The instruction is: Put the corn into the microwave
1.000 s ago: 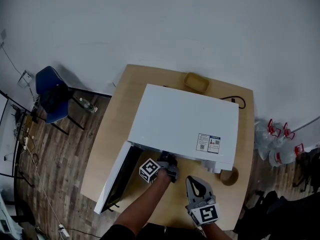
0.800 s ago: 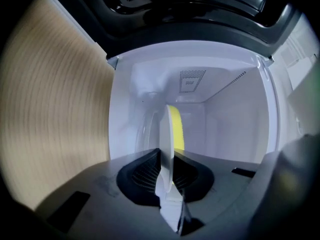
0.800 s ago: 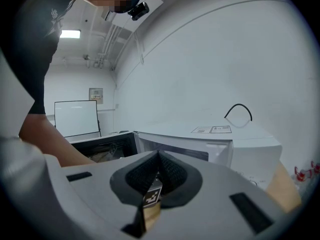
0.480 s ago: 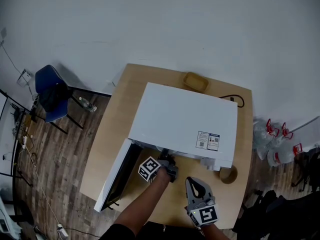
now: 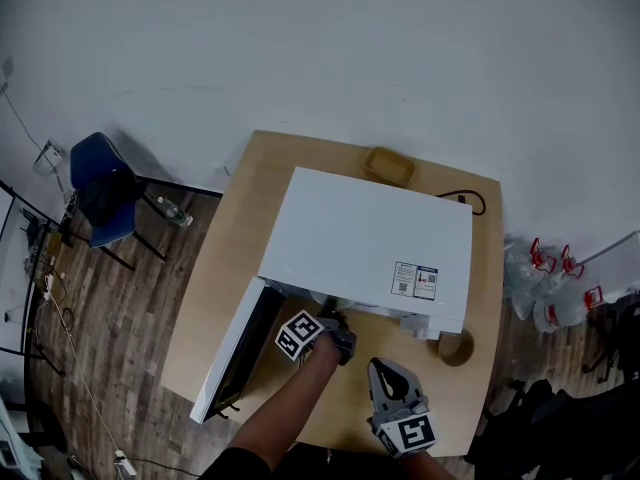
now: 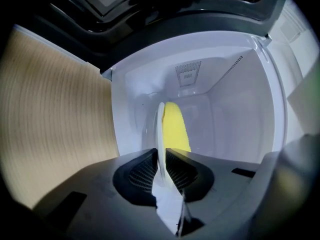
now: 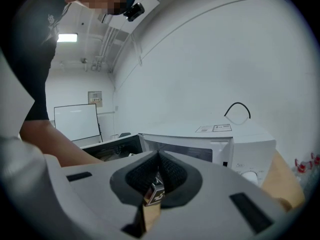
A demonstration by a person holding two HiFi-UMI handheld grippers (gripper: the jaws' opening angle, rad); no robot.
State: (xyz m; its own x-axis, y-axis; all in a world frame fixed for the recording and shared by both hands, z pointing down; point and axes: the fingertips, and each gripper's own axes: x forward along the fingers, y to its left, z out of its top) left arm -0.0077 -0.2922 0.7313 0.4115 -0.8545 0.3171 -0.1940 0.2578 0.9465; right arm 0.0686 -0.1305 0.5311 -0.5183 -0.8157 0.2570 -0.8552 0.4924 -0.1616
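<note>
The yellow corn lies on a white plate that reaches into the white cavity of the microwave. My left gripper is shut on the plate's near rim, and in its own view the plate stands edge-on between the pads. In the head view the left gripper sits at the microwave's open mouth, its tips hidden under the top's front edge. The door hangs open to the left. My right gripper waits in front of the microwave with nothing in it, and its own view shows this right gripper with jaws together.
The microwave fills most of the wooden table. A brown tray lies behind it, a black cable curls at the back right, and a round brown cup stands by its front right corner. A blue chair stands on the floor at left.
Almost nothing differs. The left gripper's marker cube has rolled slightly at the microwave's mouth. The right gripper stays where it was.
</note>
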